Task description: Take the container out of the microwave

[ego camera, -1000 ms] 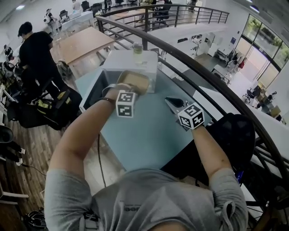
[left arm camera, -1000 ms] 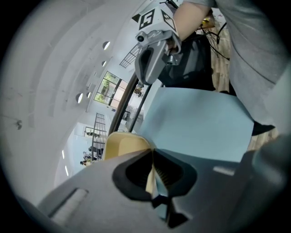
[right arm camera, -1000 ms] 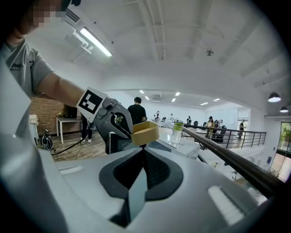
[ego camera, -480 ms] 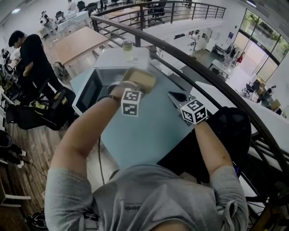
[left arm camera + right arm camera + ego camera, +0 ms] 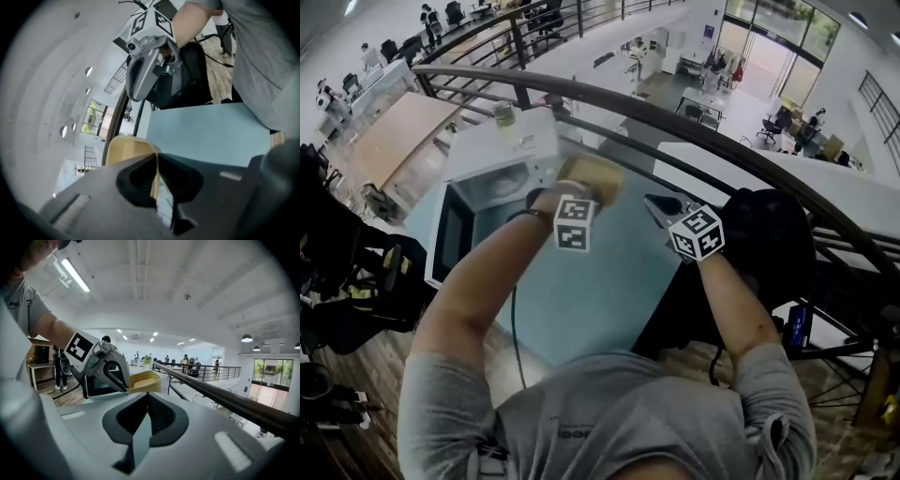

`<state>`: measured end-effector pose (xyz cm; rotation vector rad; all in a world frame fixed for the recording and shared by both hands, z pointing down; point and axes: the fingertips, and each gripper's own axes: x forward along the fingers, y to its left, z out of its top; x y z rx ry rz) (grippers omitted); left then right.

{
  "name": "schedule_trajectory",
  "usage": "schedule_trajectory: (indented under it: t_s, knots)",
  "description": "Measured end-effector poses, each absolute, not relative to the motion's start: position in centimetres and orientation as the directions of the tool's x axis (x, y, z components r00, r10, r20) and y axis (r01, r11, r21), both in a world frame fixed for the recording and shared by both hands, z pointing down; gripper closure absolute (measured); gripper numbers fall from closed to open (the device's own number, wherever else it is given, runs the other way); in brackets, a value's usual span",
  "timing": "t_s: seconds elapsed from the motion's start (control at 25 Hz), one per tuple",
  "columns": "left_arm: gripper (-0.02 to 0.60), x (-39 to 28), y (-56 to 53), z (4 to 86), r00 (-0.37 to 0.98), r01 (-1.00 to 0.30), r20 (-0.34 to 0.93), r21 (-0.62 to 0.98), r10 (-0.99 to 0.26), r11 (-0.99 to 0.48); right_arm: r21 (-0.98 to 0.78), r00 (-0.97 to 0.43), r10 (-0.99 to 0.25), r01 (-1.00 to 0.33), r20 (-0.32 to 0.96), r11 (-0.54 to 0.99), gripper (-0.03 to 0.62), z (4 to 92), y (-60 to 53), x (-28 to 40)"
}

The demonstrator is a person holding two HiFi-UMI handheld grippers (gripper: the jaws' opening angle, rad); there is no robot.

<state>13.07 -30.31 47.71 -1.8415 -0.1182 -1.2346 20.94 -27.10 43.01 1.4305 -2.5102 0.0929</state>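
Jaws: left gripper (image 5: pixel 156 164) pinches rim of tan container (image 5: pixel 125 149) | right gripper (image 5: pixel 147 401) closed on nothing | container held over blue table (image 5: pixel 600 281), just beside white microwave (image 5: pixel 502 150)

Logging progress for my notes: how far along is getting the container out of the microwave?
Done: the container is out of the microwave, held beside it above the table. In hand: the left gripper is clamped on the container's rim; the right gripper is shut and empty. Left: setting the container down, and the microwave door stands open.
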Motion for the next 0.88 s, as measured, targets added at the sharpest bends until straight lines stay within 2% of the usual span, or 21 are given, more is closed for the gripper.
schedule_trajectory:
  t_s: [0.44,0.88]
  knots:
    - [0.554,19.9,-30.1,50.9,0.549,0.626,0.804,-0.576,-0.227,-0.526,0.038,-0.283,-0.918,-0.952,0.279,0.305,0.589,45.0,-24.5,26.3]
    - [0.554,27.1,-29.3,55.2,0.52,0.663,0.835,-0.528,-0.181,-0.53,0.039,-0.21,-0.929,-0.972,0.306,0.232,0.589,48.5,-23.5,32.7]
